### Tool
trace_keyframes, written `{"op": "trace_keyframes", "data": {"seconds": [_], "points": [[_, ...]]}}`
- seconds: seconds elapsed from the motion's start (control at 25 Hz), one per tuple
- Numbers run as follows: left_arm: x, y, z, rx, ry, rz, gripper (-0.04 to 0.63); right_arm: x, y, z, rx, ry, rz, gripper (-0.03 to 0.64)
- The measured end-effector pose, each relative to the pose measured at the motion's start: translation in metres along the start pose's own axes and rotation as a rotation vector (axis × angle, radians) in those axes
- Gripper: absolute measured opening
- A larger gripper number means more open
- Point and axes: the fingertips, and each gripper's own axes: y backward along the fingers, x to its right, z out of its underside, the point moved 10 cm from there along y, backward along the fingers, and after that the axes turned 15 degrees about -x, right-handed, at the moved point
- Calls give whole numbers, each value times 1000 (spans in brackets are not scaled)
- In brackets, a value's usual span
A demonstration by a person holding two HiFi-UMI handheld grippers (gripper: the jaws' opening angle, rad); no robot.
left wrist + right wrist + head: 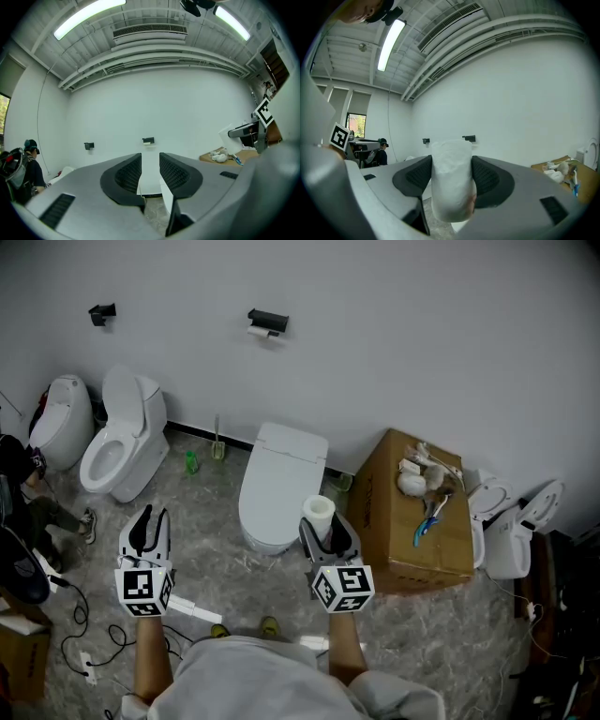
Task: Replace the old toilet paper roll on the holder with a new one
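Right claw [323, 529] clamps new toilet paper roll [450, 178], upright between pads. Left claw [150, 171] empty, jaws narrowly apart. Wall holder [268, 321] far ahead of both claws, beyond closed toilet [278, 479].

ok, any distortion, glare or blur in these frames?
Head view: even light, sharp, edges slightly bowed. Left gripper view: strong fisheye, dark corners, ceiling light blown out. Right gripper view: same fisheye, toilet paper roll up close, slightly soft.

Bare, bathroom-like test room: several toilets [122, 442] on marbled floor [202, 517], wall paper holder [268, 322], cardboard box [380, 521], strip lights [89, 16] overhead.
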Motion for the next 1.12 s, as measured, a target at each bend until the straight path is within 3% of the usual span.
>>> {"op": "trace_keyframes", "data": {"seconds": [0.56, 1.12], "points": [[-13, 11, 8, -7, 19, 13, 138, -20, 1, -1, 5, 13, -12, 270], [-48, 25, 24, -3, 27, 66, 138, -69, 5, 5, 10, 15, 18, 270]]}}
